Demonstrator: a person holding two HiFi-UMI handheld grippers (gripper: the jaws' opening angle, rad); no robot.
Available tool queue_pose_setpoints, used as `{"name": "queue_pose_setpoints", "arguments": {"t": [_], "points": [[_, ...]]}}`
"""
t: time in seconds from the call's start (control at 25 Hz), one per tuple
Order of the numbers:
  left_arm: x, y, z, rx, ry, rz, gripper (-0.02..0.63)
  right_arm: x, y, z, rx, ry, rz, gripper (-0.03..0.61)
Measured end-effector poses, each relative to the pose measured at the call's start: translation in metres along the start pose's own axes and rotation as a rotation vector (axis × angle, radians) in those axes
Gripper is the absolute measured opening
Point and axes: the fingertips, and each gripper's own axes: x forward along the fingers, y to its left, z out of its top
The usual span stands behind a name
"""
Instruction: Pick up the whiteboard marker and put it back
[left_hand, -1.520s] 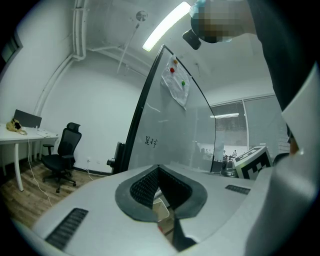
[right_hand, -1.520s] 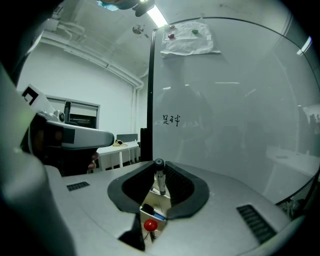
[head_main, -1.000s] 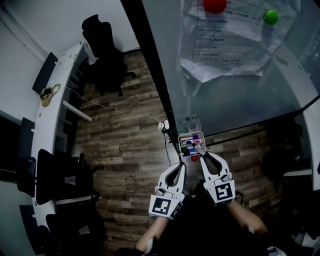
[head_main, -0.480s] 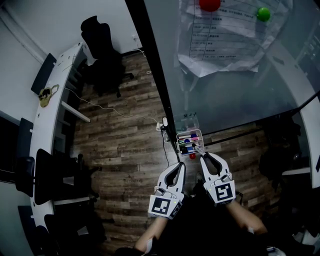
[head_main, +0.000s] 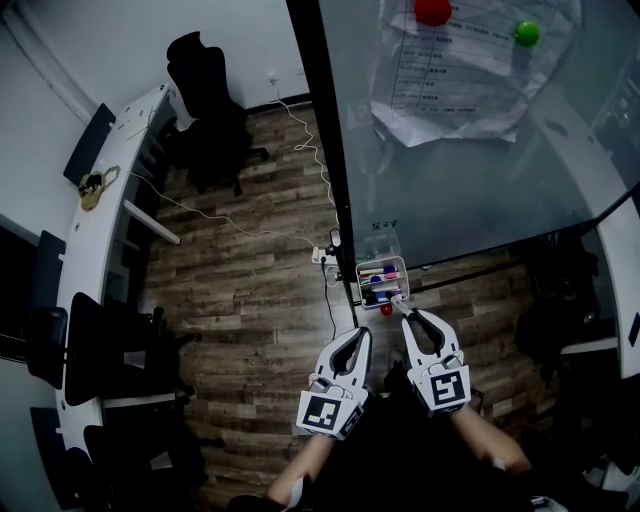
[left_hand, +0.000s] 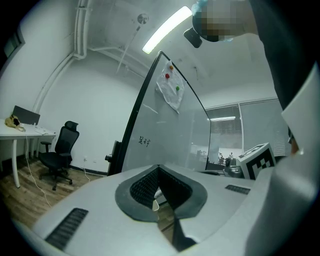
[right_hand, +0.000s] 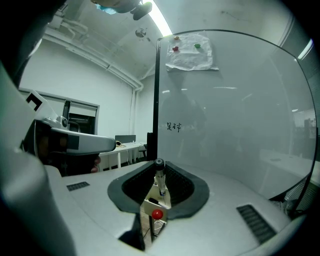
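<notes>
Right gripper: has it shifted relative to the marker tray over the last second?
No. The right gripper sits just below the marker tray, at its lower right corner, as before, with the whiteboard marker in its jaws.

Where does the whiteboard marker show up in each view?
Head view: the whiteboard marker sits at the right gripper's tips, beside the tray.
Left gripper view: not in it.
Right gripper view: centre, upright between the tongs.
Shared landmark: the paper sheet pinned on the whiteboard, in all three.

Dim, bluish head view with dark vignetted corners, bright ceiling strip light (left_hand: 167, 30) glaring in both gripper views, strong fisheye bending at edges, foreground softly blurred
</notes>
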Motion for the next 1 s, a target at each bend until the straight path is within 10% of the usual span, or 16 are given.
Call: {"name": "queue_pose_setpoints", "arguments": {"t": [1.0], "points": [[-0.057, 0.004, -0.002, -0.015, 0.002, 0.006, 0.008, -0.037, 0.039, -0.006, 0.018, 0.074, -0.045, 0.078]]}}
